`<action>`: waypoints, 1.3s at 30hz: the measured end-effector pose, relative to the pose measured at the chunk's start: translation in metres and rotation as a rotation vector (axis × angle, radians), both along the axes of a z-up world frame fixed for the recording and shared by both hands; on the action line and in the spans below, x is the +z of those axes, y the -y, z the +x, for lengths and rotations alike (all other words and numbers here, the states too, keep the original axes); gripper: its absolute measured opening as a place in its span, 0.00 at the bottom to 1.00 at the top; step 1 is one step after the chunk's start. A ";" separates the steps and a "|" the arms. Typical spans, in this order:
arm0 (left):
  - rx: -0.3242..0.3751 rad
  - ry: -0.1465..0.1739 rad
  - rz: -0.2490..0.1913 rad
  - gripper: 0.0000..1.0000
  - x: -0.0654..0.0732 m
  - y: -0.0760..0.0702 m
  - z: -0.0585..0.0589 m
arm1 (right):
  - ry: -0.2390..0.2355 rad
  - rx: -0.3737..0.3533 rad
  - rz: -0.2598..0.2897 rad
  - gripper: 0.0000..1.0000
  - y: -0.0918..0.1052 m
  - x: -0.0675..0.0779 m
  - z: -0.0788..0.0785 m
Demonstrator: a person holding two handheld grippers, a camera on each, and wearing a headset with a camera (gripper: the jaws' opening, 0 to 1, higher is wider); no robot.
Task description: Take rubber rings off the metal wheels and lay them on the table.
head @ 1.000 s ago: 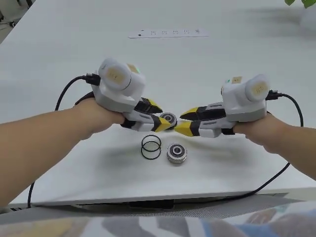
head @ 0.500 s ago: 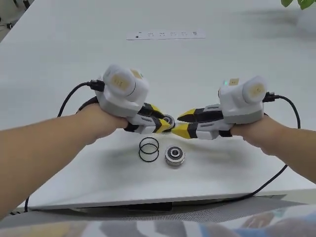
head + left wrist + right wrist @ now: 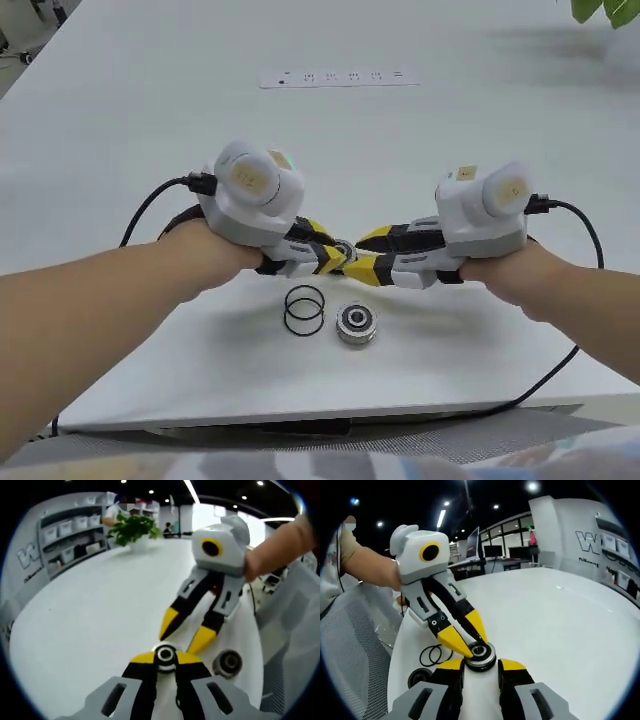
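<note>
Two rubber rings (image 3: 304, 310), spare wheel (image 3: 356, 321) on white table (image 3: 150, 120) w/ power strip (image 3: 338, 77); left fingers (image 3: 142, 658) clamp 2nd wheel (image 3: 165, 655), right fingers (image 3: 513, 666) apart.

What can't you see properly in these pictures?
Held wheel, head view: mostly hidden between the left gripper and right gripper; any ring on it too small to tell.
Table wheel, left gripper view: blurred, rim unclear.
Plant, head view: cut off by the top edge.

White table (image 3: 150, 100) bears 2 rubber rings (image 3: 304, 310), 1 wheel (image 3: 357, 322), power strip (image 3: 338, 77).
</note>
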State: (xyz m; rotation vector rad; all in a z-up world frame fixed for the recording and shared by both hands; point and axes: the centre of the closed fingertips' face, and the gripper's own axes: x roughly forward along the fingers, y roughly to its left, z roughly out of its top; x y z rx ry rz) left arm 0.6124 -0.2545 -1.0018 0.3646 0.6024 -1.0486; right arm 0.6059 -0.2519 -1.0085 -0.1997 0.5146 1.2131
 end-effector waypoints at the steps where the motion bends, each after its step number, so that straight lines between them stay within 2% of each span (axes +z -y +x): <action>1: 0.000 0.001 0.001 0.14 0.000 0.000 0.000 | -0.001 0.001 -0.001 0.25 -0.001 0.000 0.000; 5: 0.004 0.002 -0.001 0.14 0.000 0.000 0.000 | 0.004 0.003 -0.006 0.26 -0.004 -0.002 0.000; 9: 0.008 0.002 -0.003 0.14 0.001 0.000 0.000 | 0.014 0.006 -0.037 0.25 -0.007 -0.006 0.000; 24: 0.009 0.007 -0.003 0.13 0.002 0.000 -0.002 | 0.018 0.008 -0.045 0.22 -0.002 -0.007 -0.002; 28: 0.009 0.007 -0.003 0.13 0.002 0.000 -0.002 | 0.024 0.017 -0.060 0.18 0.001 -0.007 -0.004; 32: 0.011 0.006 -0.002 0.13 0.002 0.000 -0.002 | 0.016 0.014 -0.072 0.05 0.009 -0.008 -0.004; 39: 0.017 0.004 -0.001 0.13 0.002 0.000 -0.002 | 0.005 0.002 -0.069 0.04 0.007 -0.008 -0.004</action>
